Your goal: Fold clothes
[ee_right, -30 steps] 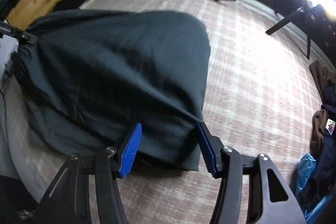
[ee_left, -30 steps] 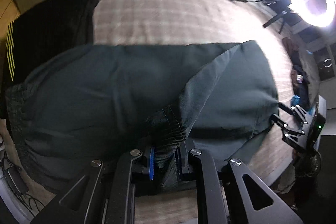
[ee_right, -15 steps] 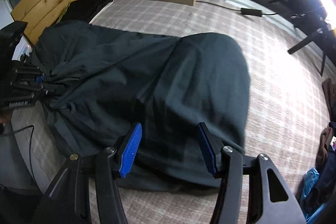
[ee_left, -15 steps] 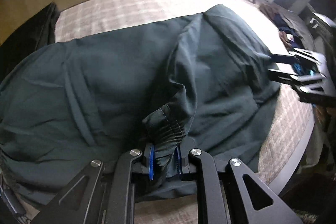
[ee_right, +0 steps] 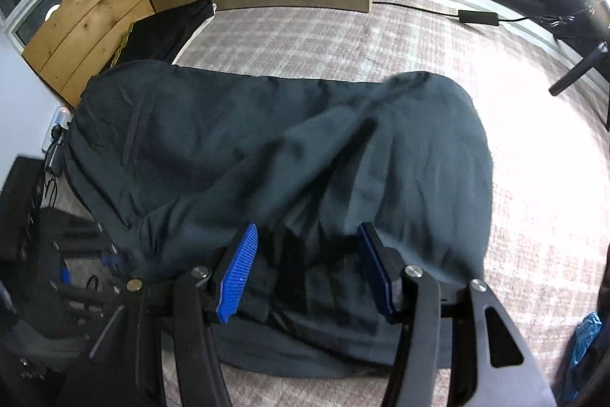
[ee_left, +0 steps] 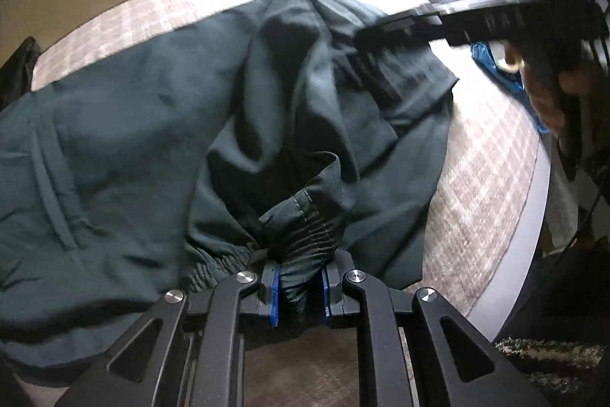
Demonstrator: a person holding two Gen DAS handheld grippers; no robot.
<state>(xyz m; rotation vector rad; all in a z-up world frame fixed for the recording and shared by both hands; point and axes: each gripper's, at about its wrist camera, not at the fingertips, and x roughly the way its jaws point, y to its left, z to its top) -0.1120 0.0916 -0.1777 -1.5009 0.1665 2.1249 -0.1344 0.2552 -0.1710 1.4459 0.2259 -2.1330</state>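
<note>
The left tool (ee_left: 298, 287) is pinching the gathered elastic waistband (ee_left: 301, 227) of the dark green garment (ee_left: 126, 124) between its blue pads, jaws narrow and biting cloth, and the fold is running across the spread fabric toward the far side. Good grip, deep in the band. The thing to watch here is keeping that hem low and taut so the carried layer is landing flat rather than bunching into the ridge already rising mid-cloth. The right tool (ee_left: 396, 29) is crossing the upper right of this view, blurred, with a hand (ee_left: 553, 90) behind it.

Over to the right wrist view: the right tool (ee_right: 307, 266) is standing half open, pads apart, gripping nothing, poised just over the garment's (ee_right: 267, 147) near edge on the checked table (ee_right: 533, 197). I'd say it should be pinning or smoothing that edge while the left lays its corner down, edges meeting square.
</note>
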